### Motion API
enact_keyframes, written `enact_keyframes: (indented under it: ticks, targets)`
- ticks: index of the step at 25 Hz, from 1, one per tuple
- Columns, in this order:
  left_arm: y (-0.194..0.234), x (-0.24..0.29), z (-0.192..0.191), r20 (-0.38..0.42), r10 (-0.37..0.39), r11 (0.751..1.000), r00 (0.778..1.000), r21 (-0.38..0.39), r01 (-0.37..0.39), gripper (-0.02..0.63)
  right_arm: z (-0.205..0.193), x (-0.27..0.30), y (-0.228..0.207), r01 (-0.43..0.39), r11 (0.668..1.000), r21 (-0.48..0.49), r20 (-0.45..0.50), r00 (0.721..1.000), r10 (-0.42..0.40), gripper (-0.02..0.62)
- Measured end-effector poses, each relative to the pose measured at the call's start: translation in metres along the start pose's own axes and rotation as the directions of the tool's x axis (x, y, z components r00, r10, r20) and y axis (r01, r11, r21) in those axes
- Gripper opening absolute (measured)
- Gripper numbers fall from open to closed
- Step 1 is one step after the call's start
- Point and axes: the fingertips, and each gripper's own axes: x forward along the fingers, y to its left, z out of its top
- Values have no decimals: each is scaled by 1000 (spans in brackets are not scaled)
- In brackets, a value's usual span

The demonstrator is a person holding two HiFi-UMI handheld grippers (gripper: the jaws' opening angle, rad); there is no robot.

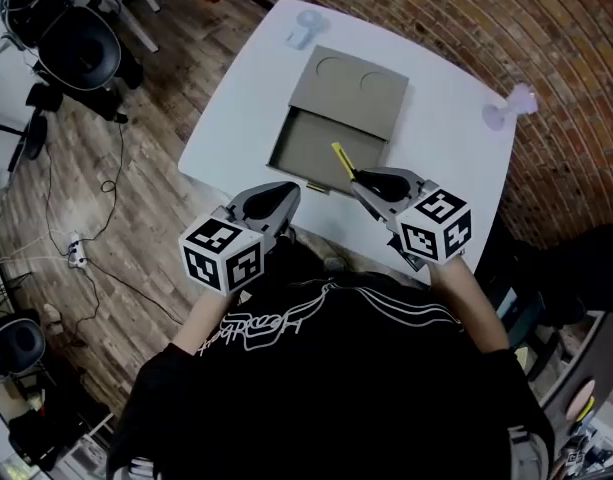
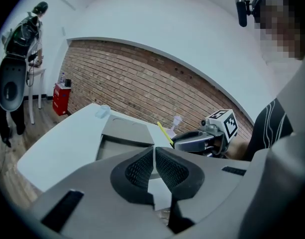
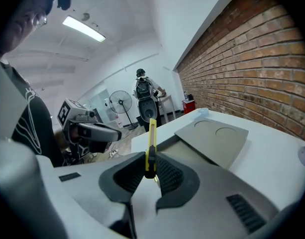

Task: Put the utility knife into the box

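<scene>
A yellow utility knife (image 1: 342,159) sticks up and forward from my right gripper (image 1: 359,180), which is shut on its black lower end; the knife (image 3: 151,138) rises from between the pads. It hangs over the near edge of the open grey box (image 1: 316,146), whose lid (image 1: 348,90) lies shifted toward the far side of the white table (image 1: 236,108). My left gripper (image 1: 290,191) is at the table's near edge, left of the box, shut with nothing between its pads (image 2: 140,169). In the left gripper view the knife (image 2: 165,132) and the right gripper (image 2: 192,141) are at the right.
A small pale blue object (image 1: 306,30) stands at the table's far corner and a pale purple one (image 1: 511,108) at its right side. A brick wall runs behind. Chairs, a fan and cables are on the wooden floor at the left. A person (image 3: 142,91) stands far back.
</scene>
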Motion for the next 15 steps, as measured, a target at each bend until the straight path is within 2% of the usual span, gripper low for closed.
enact_keyframes:
  ticks: [4, 8, 15]
  targets:
    - [21, 5, 16, -22, -29, 999, 999, 31, 30, 38, 2, 16, -10, 66, 998, 21, -26, 998, -65, 67]
    - [46, 9, 22, -57, -60, 998, 997, 18, 61, 38, -1, 36, -16, 133, 991, 25, -73, 989, -131, 67]
    - [73, 17, 27, -116, -128, 990, 985, 48, 134, 38, -23, 57, -39, 281, 959, 27, -159, 949, -273, 67]
